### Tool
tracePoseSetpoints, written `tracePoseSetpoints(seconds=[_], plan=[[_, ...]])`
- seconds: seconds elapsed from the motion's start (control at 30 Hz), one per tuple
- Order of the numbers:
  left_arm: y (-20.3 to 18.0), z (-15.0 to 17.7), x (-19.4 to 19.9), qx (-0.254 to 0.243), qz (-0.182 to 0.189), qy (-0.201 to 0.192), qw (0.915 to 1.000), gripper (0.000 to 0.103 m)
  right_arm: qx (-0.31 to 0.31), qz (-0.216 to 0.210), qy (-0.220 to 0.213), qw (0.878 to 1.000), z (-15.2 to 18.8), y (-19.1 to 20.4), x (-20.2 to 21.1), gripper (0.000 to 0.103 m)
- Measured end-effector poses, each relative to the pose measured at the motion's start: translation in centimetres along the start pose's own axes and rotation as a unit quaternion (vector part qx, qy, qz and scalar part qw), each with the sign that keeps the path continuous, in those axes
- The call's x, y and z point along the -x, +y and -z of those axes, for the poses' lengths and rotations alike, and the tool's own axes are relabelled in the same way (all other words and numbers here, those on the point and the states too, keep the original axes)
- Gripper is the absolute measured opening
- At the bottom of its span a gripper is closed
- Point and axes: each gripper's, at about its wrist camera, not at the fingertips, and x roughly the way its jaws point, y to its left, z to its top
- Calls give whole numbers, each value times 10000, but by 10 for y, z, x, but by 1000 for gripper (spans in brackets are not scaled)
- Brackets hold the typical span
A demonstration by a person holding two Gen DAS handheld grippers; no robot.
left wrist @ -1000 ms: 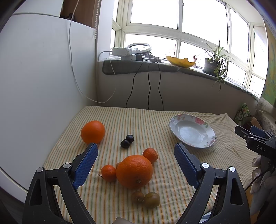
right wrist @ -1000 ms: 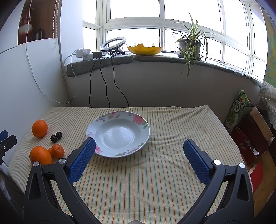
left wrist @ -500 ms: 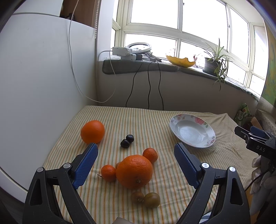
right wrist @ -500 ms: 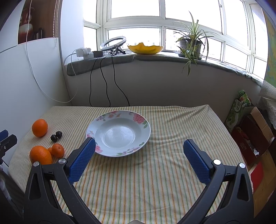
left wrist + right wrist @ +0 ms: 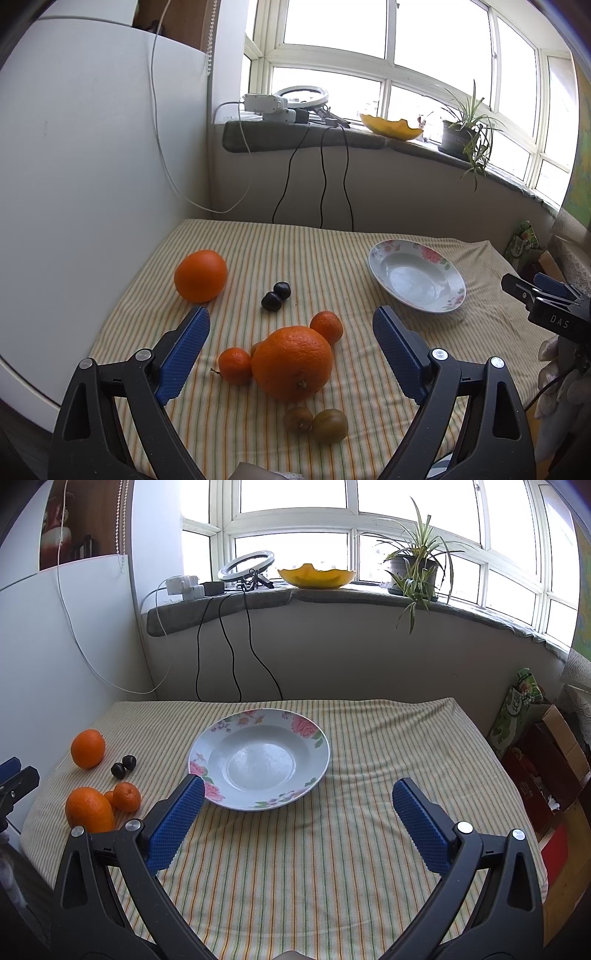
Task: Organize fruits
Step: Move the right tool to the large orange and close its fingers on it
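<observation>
Between left tongs [image 5: 291,325], a big orange [image 5: 291,363]

Two low forward views, shared plate [image 5: 417,275]

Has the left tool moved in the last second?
No. In the left wrist view the left tool frames the big orange and the floral plate just as it did a second ago, and its jaws remain wide open.
</observation>
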Motion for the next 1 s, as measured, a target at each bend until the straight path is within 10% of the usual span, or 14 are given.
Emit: tracePoseSetpoints(seconds=[0.5, 1.0], plan=[[29, 34, -11, 260, 91, 585, 9979, 89, 131, -1347, 593, 9890, 13, 28, -25, 103], [33, 51, -33, 796, 862, 1116, 9868, 77, 253, -2936, 1556, 9428, 20, 99, -63, 96]])
